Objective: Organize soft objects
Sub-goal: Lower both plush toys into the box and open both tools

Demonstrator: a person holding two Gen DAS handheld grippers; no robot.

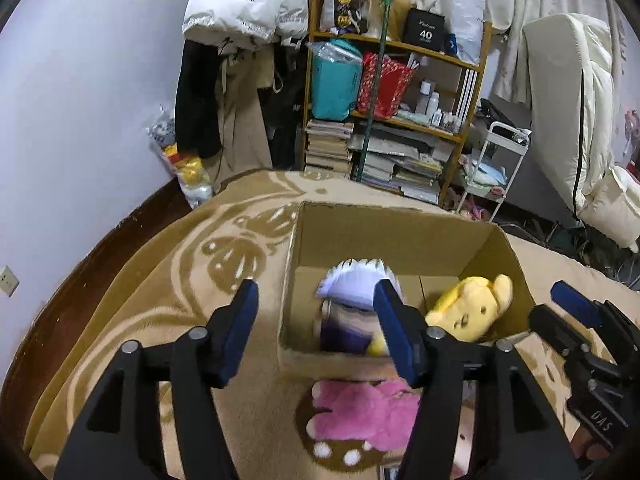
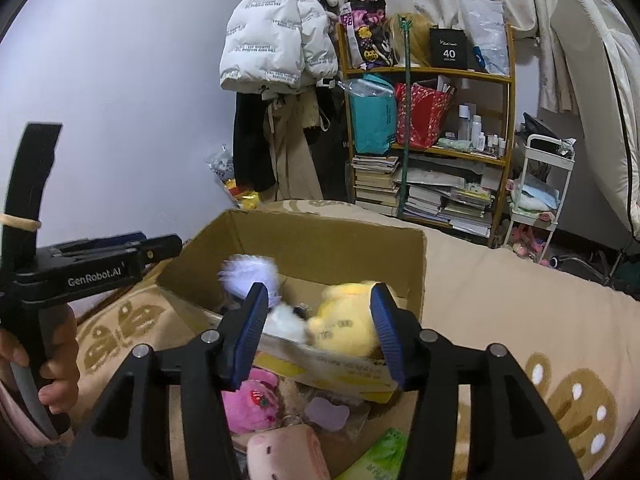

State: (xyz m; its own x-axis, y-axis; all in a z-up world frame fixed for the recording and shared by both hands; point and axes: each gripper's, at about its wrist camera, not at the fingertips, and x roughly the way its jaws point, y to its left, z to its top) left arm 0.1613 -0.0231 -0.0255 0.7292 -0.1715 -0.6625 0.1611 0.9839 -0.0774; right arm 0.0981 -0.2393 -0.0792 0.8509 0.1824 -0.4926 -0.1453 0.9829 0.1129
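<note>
An open cardboard box stands on the bed. Inside it lie a white-haired plush doll and a yellow bear plush. My left gripper is open and empty, just above the box's near left corner. My right gripper is open and empty, above the box's near wall; it also shows in the left wrist view. A pink plush lies in front of the box, with a pale pink pig plush beside it.
A beige patterned blanket covers the bed. A green packet and a small purple item lie near the box. A crowded wooden shelf, hanging coats and a white trolley stand behind.
</note>
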